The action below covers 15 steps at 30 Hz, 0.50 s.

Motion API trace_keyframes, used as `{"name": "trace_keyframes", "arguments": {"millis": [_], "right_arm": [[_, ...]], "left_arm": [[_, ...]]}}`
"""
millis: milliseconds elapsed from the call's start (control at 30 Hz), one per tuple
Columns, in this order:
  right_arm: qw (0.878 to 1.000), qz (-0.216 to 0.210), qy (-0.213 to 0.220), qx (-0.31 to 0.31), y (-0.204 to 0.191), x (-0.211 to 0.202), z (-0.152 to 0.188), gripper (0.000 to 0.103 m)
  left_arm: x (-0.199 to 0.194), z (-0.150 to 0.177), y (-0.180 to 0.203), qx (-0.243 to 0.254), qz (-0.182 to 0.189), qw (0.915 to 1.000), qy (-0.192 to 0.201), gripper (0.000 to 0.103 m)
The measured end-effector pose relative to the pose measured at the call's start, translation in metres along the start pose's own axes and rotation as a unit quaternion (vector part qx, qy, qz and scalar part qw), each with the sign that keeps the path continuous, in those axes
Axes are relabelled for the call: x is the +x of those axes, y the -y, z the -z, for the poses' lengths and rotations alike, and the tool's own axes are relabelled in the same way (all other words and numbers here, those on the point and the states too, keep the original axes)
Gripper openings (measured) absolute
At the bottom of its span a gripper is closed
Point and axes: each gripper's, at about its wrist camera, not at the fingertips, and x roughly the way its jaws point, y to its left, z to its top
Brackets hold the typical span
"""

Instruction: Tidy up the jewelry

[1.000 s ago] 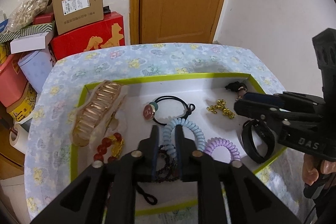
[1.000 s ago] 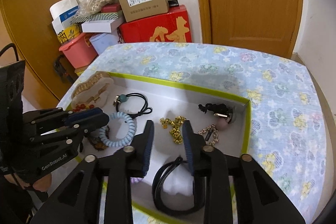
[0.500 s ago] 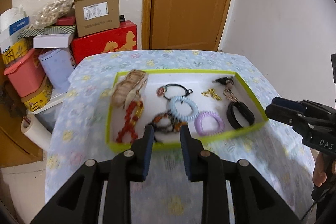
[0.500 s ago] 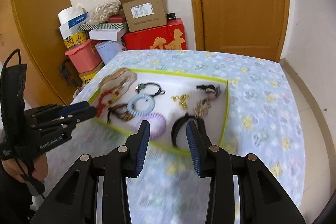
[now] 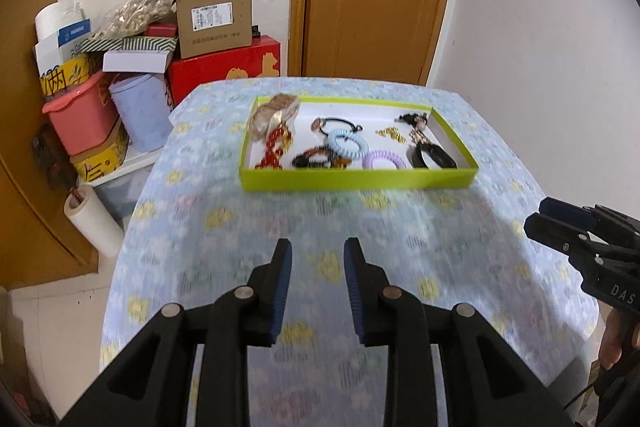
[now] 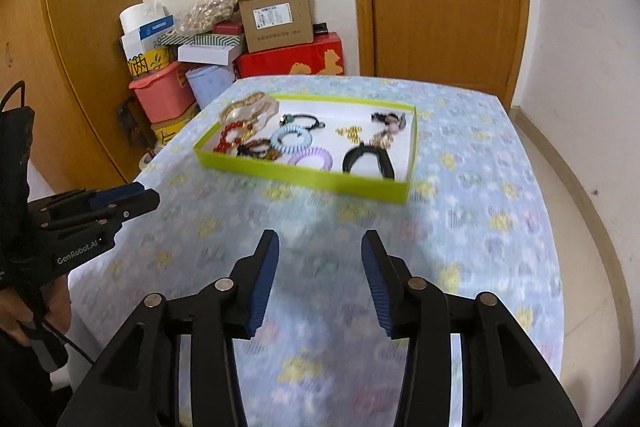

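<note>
Both the left tongs [image 5: 316, 263] and the right tongs [image 6: 320, 259] are seen released and empty, their jaws having just been opening, well short of the green tray [image 5: 360, 179]. The jewelry is gathered inside that tray on the table [image 5: 240, 227]; the withdrawal is best kept level and clear of the tray's near wall.

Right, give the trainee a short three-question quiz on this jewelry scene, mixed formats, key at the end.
1. True or false: the left gripper holds a bracelet.
2. Which item lies nearest the tray's right wall in the left wrist view: A) the black band B) the red bead bracelet C) the blue coil tie?
3. Fill in: the right gripper's jaws are ____.

Key: 1 false; 2 A; 3 open.
</note>
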Motion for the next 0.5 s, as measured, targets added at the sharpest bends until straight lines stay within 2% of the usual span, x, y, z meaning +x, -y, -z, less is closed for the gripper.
{"name": "trace_keyframes", "arguments": {"millis": [300, 500], "right_arm": [[1.000, 0.008, -0.020, -0.003, -0.014, -0.009, 0.036, 0.044], [1.000, 0.015, -0.024, -0.009, -0.016, -0.007, 0.040, 0.044]], "left_arm": [[-0.012, 0.034, 0.005, -0.015, 0.000, 0.9997, -0.018, 0.028], [-0.012, 0.040, 0.007, -0.016, 0.001, 0.9996, -0.023, 0.028]]}}
